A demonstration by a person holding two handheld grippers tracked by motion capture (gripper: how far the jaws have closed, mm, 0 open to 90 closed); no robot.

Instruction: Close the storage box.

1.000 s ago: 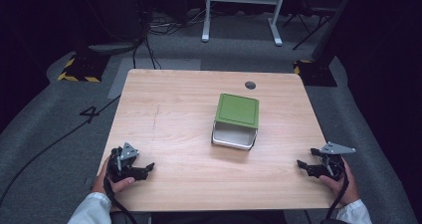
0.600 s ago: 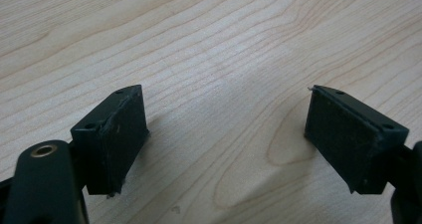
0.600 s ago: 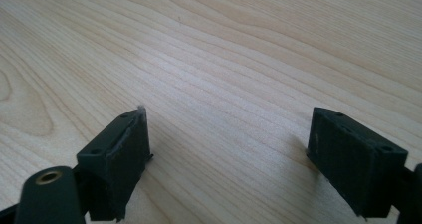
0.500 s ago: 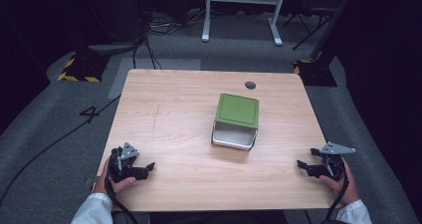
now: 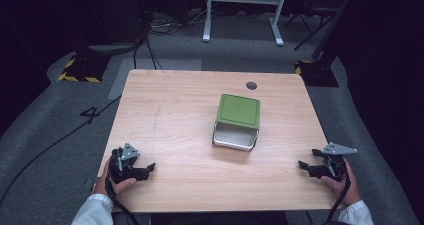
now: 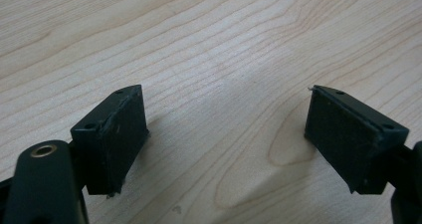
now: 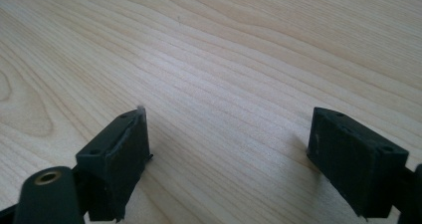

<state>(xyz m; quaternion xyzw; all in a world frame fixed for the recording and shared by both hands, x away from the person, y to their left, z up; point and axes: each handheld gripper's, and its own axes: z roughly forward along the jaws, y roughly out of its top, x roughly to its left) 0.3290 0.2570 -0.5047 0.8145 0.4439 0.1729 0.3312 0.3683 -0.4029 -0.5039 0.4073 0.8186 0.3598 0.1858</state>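
Left claw (image 5: 145, 169): jaws apart, empty, near front-left tabletop corner.
Right claw (image 5: 306, 167): jaws apart, empty, front-right.
Tabletop (image 5: 175, 110): pale wood grain.
Green-lidded container (image 5: 237, 121): tabletop centre, lid shifted back.
Floor (image 5: 45, 130): grey carpet, black cables.

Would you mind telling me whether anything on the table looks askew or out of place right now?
Yes: the green lid sits shifted toward the far side of the white container, leaving its near part uncovered. Both grippers, left and right, rest open near the table's front corners.
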